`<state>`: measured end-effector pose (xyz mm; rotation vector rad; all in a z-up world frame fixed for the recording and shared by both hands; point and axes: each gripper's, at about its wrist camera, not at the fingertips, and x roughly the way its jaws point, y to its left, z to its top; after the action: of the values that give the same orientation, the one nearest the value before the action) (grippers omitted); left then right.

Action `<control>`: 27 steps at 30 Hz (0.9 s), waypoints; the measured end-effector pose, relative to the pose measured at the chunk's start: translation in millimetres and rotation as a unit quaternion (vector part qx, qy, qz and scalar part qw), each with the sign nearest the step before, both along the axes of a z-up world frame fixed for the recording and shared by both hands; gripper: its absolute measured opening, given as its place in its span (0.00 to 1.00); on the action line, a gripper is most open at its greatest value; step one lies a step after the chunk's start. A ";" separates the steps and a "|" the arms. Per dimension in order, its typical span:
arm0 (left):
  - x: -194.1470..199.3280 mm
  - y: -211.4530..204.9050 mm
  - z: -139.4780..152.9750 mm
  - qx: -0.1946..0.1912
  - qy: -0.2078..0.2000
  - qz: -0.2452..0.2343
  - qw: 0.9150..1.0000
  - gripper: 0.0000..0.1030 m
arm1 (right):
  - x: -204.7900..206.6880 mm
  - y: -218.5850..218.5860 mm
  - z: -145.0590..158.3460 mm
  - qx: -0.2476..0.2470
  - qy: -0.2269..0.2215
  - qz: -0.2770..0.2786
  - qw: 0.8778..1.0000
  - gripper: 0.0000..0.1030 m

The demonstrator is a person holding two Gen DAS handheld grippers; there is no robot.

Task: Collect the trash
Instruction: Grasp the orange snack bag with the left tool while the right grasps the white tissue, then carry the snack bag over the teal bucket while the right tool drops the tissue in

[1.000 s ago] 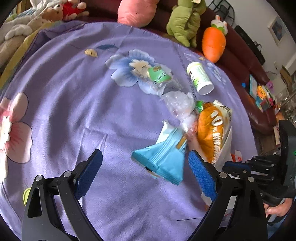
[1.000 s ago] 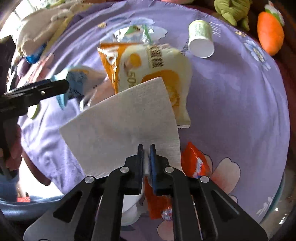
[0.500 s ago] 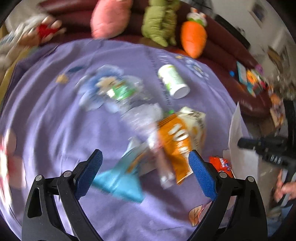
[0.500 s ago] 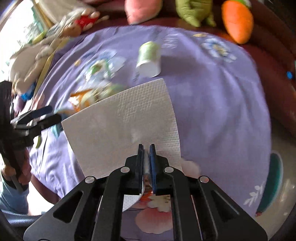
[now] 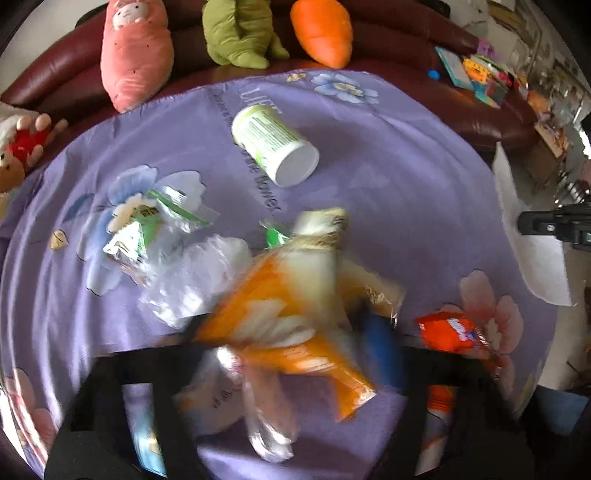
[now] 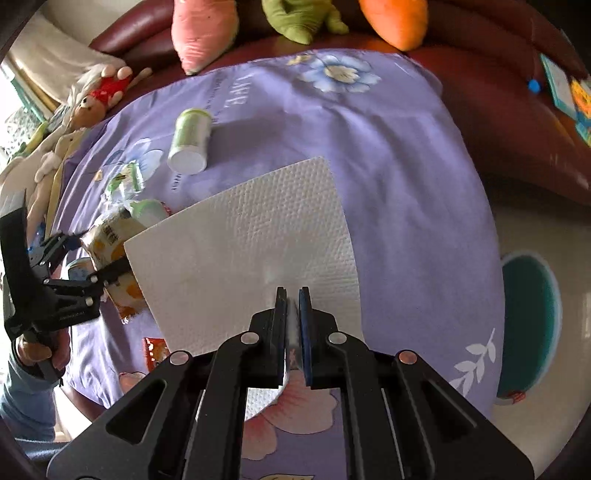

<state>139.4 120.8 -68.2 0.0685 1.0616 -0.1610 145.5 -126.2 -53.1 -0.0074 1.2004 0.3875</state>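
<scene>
A white embossed paper napkin (image 6: pixel 251 258) is hanging flat above the purple cloth (image 6: pixel 406 166). On that cloth, an orange snack bag (image 5: pixel 295 302) is lying blurred, a white-green cylinder (image 5: pixel 275 146) is lying on its side, and a red wrapper (image 5: pixel 447 332) is sitting near its edge.

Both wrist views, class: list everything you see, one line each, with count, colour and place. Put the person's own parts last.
paper towel: 1, white, clamped in right gripper
snack bag: 1, orange, between left fingers
canister: 1, white-green, lying mid-cloth
wrapper: 1, red, near edge
clear bags: several, left of the snack bag
tablecloth: 1, purple floral
plush toys: several, sofa
right gripper: shut
left gripper: blurred
</scene>
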 end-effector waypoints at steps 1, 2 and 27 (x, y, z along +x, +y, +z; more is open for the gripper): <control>-3.2 -2.0 2.6 -0.001 -0.005 0.004 1.000 0.52 | 1.1 -1.9 -1.7 0.001 0.002 -0.001 1.000 0.07; -6.4 -4.5 5.0 0.002 -0.010 0.006 1.000 0.46 | 2.3 -4.9 -3.4 0.004 0.003 -0.001 1.000 0.07; 40.9 -214.3 61.2 -0.091 -0.027 -0.099 0.991 0.35 | -12.3 -247.2 10.3 0.028 -0.035 -0.181 0.982 0.07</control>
<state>180.3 -93.5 -7.0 0.0133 0.9818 -0.4332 133.2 -373.4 -42.8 0.2421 1.0941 0.0996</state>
